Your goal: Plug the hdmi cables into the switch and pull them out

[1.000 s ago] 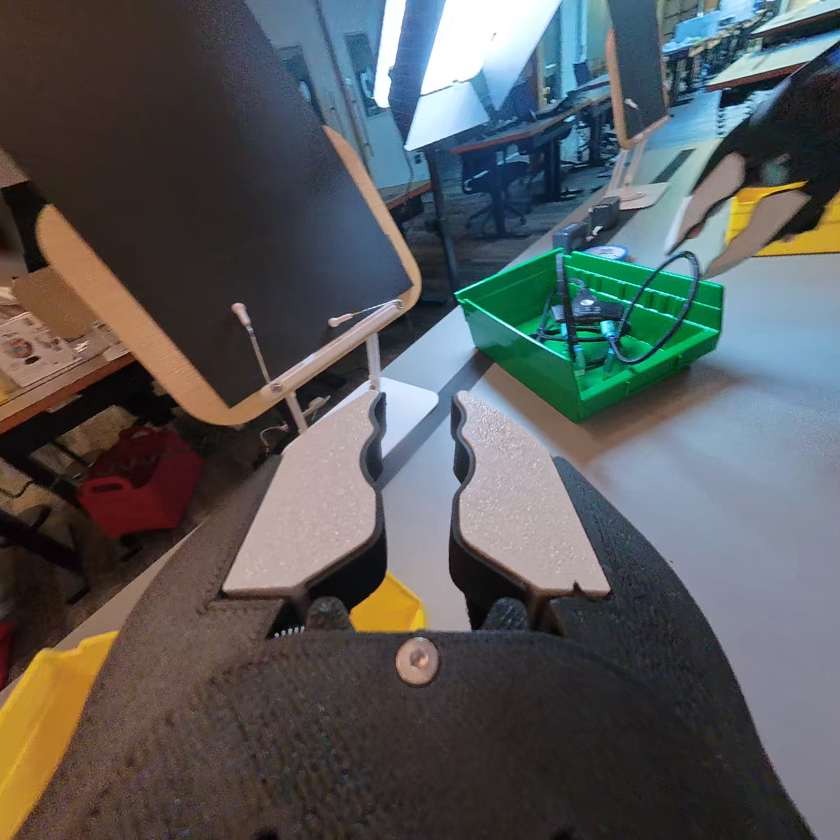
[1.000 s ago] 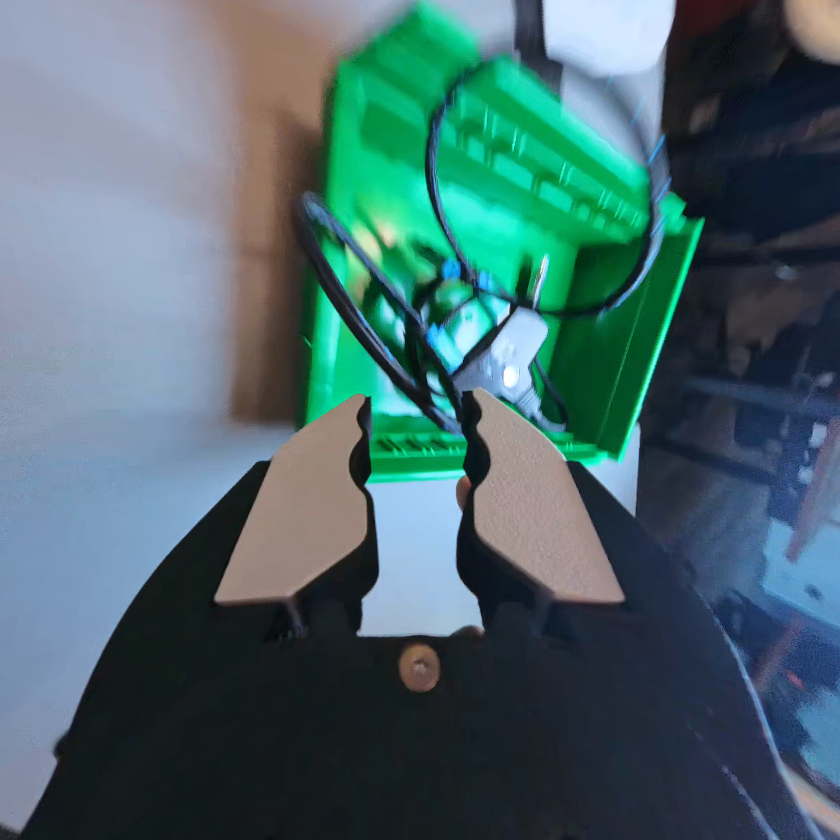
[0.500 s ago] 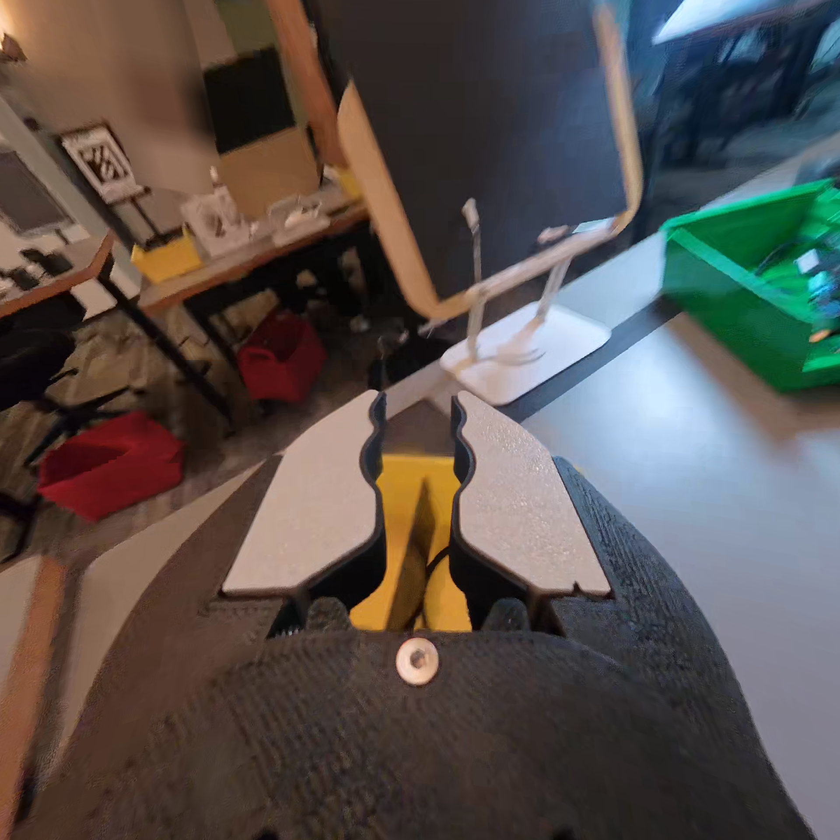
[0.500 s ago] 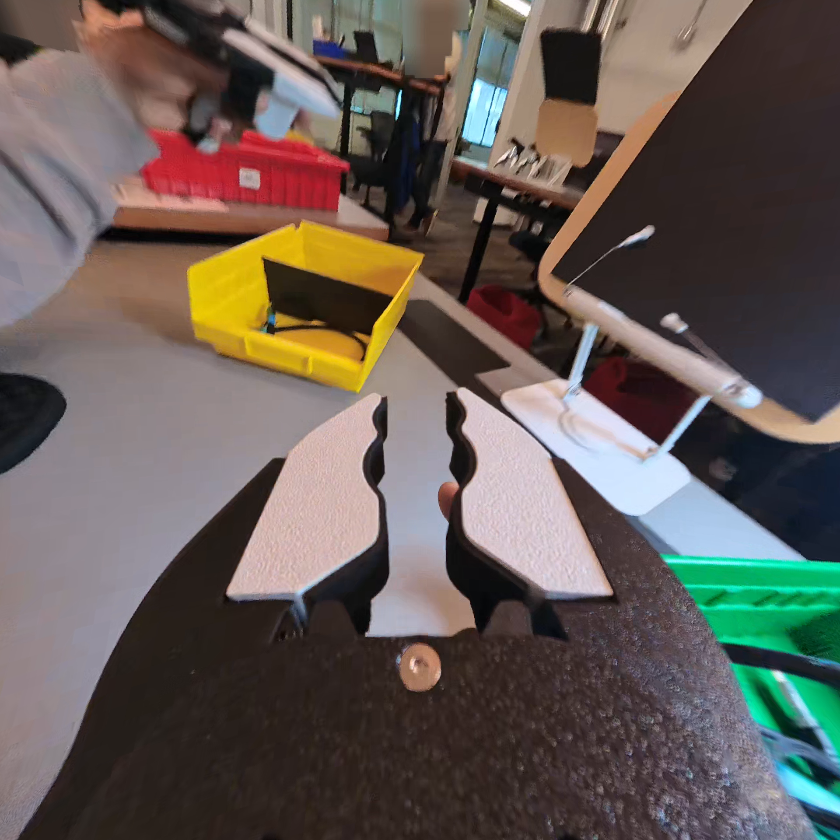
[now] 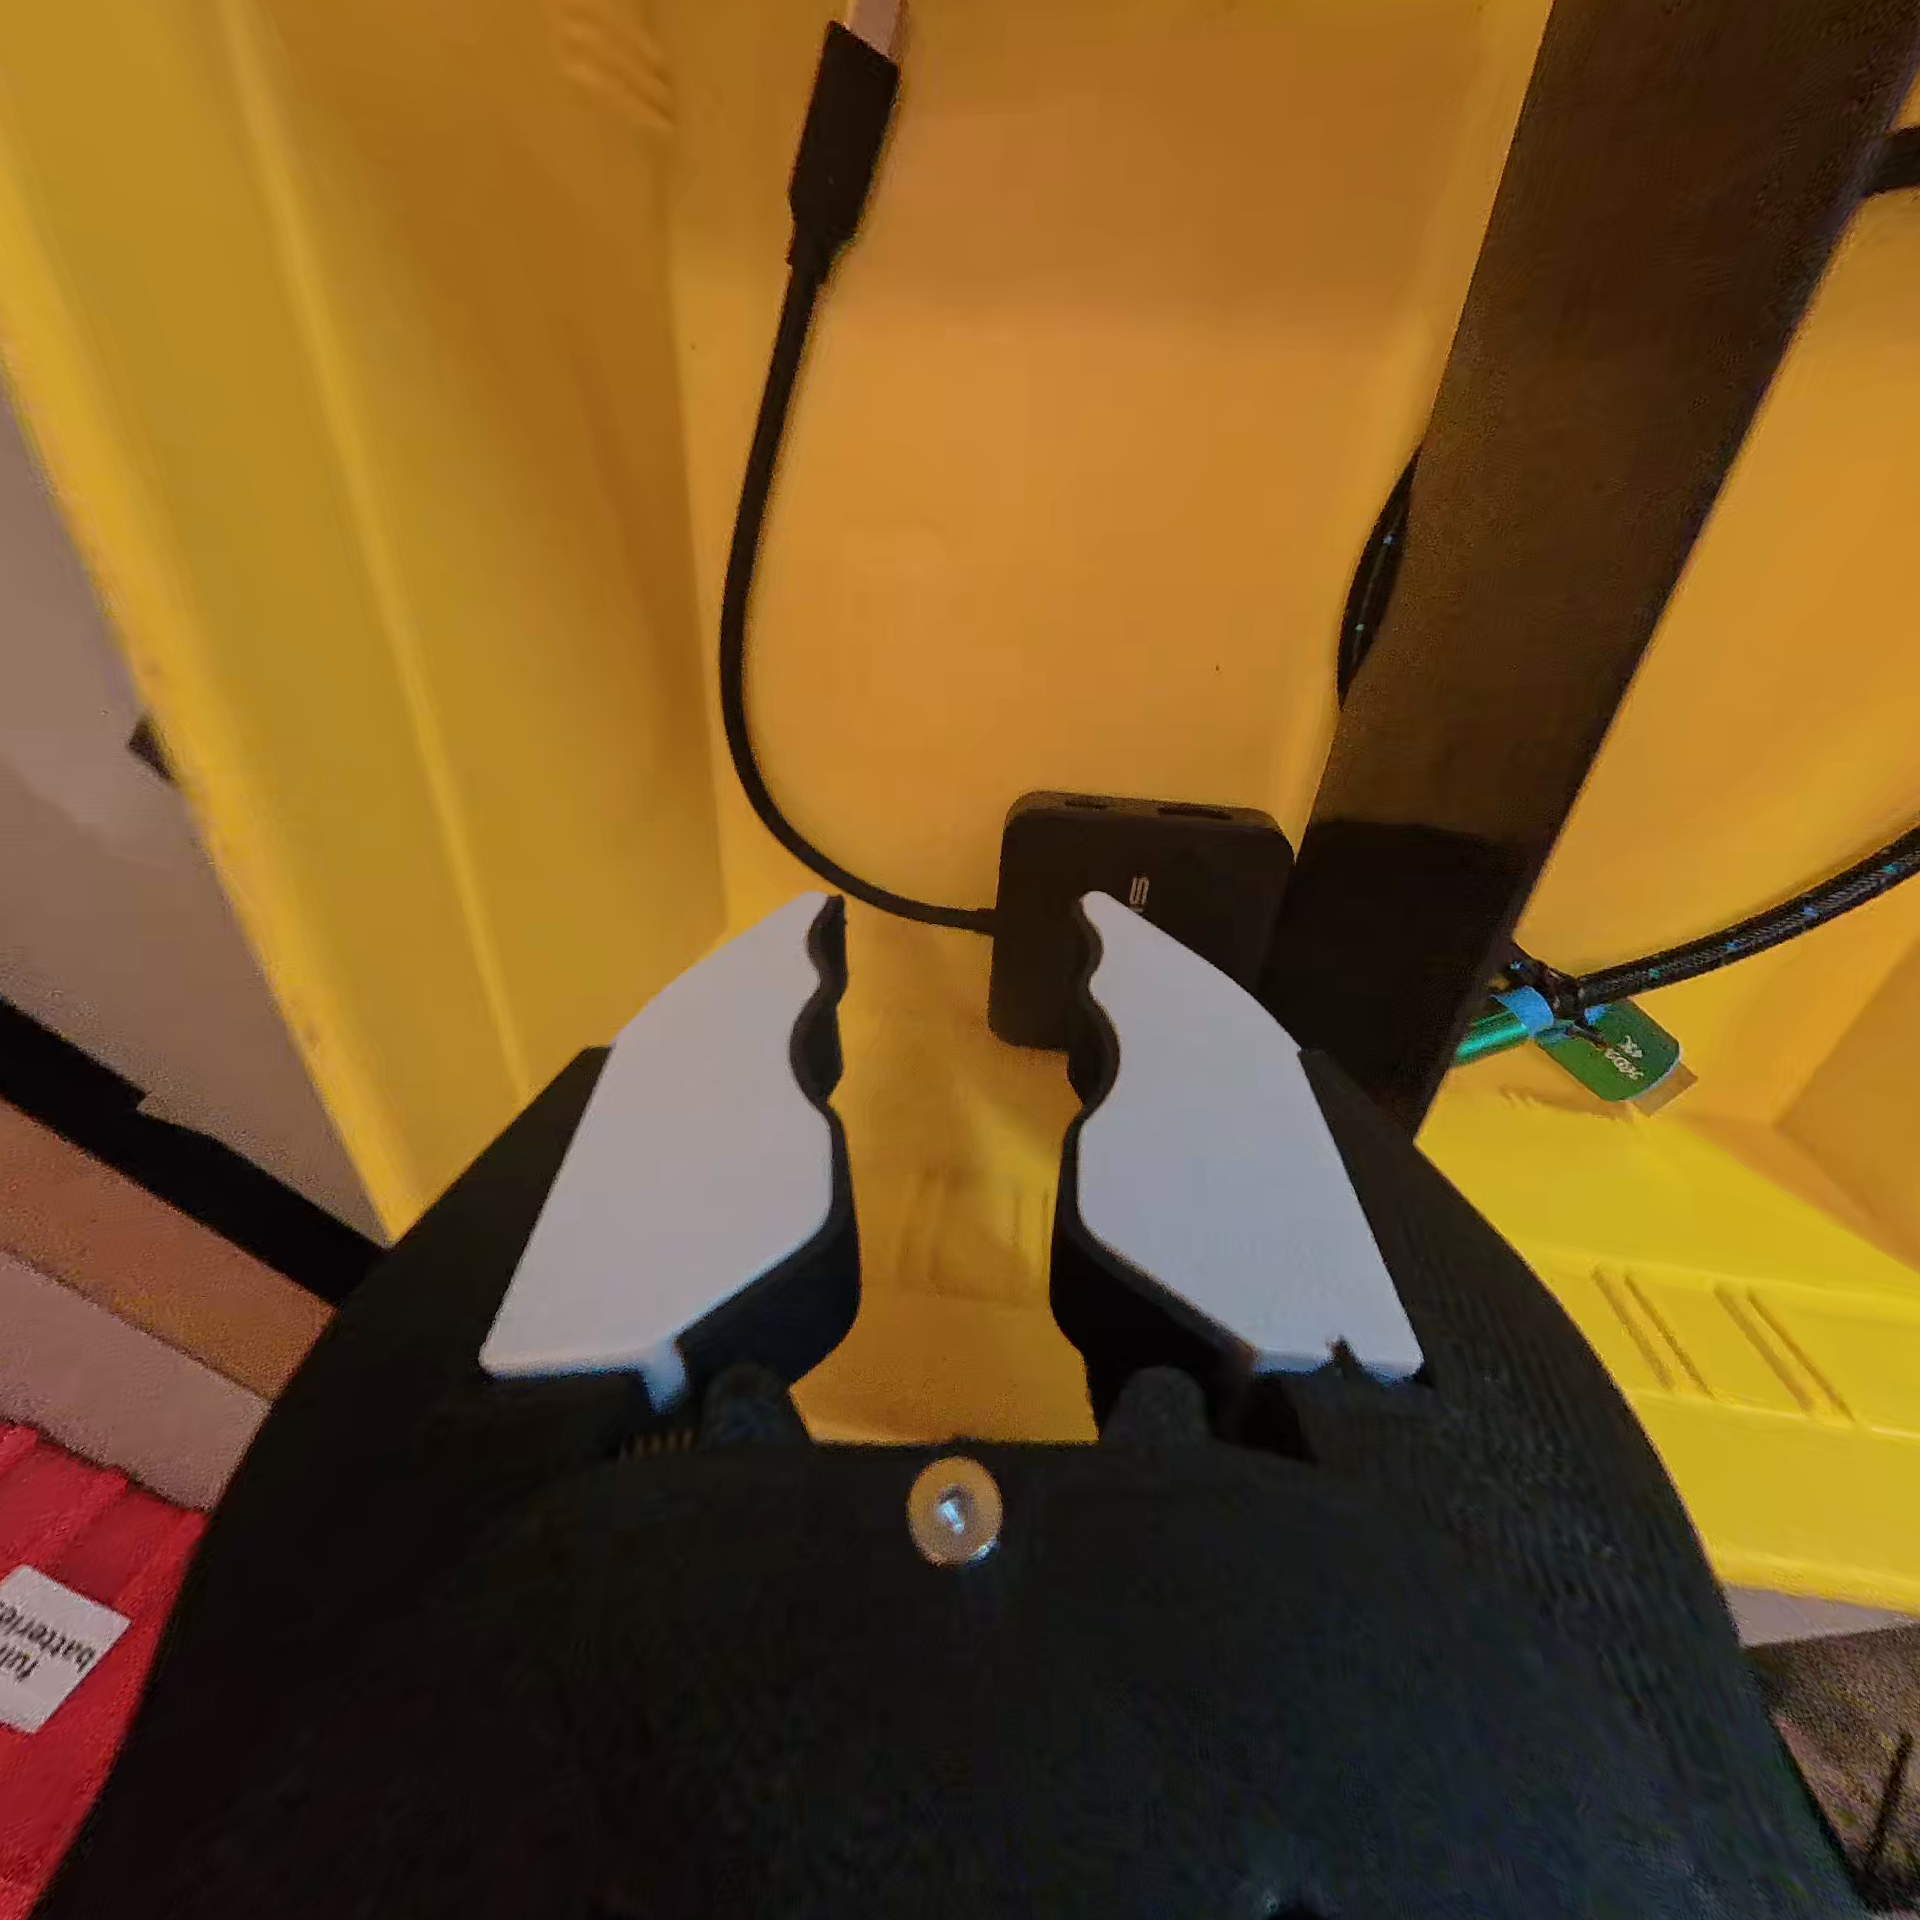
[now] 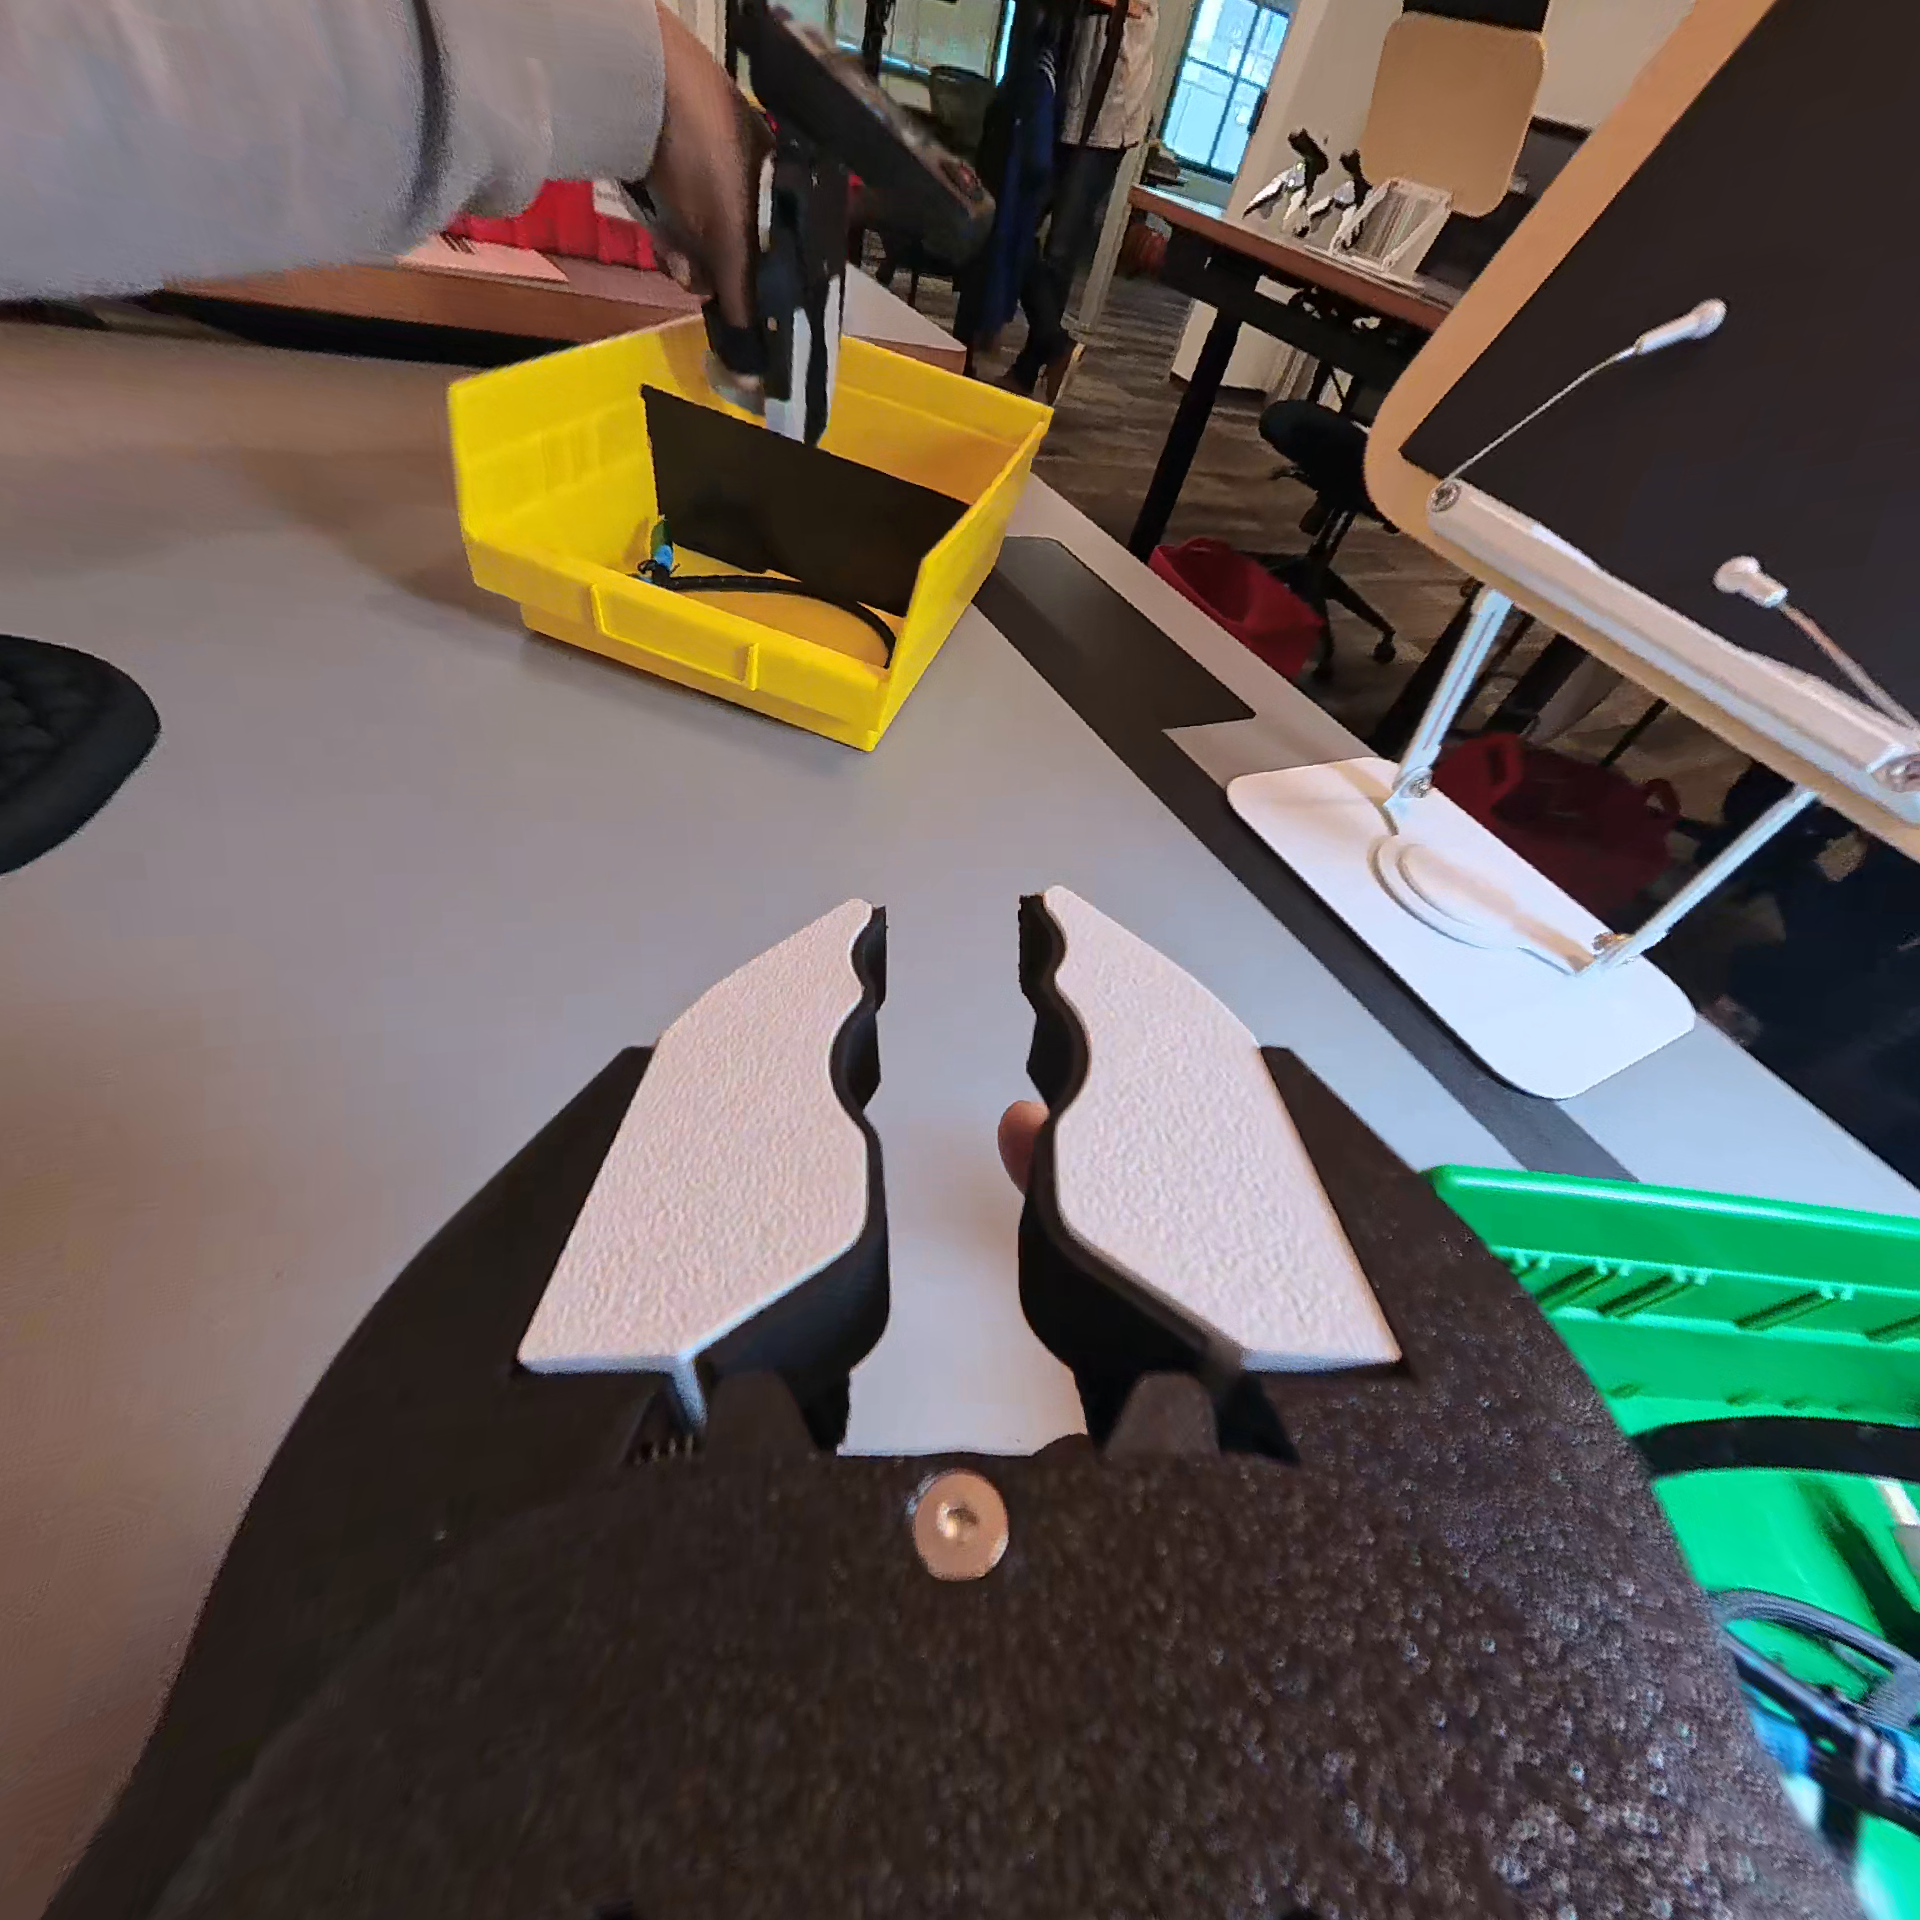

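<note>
In the left wrist view my left gripper [image 5: 958,914] is open and empty, reaching down into a yellow bin [image 5: 520,520]. A small black switch box [image 5: 1174,862] lies on the bin floor just past the right fingertip, with a thin black USB lead [image 5: 758,499] running from it. A braided HDMI cable with a green plug [image 5: 1600,1049] lies behind a black divider [image 5: 1558,520]. In the right wrist view my right gripper [image 6: 954,914] is open and empty over the grey table [image 6: 416,935]. The yellow bin [image 6: 727,644] stands far ahead, with the left gripper [image 6: 790,353] dipping into it.
A green bin [image 6: 1714,1320] with cables sits at the right gripper's near right. A black board on a white stand [image 6: 1455,935] stands at the table's right edge. A black round pad [image 6: 52,738] lies at the left. A person's grey sleeve [image 6: 312,125] reaches across. A red bin [image 5: 62,1558] sits at lower left.
My left gripper swung from over the table down into the yellow bin and opened wider. My right gripper left the green bin and now faces the yellow bin across the table.
</note>
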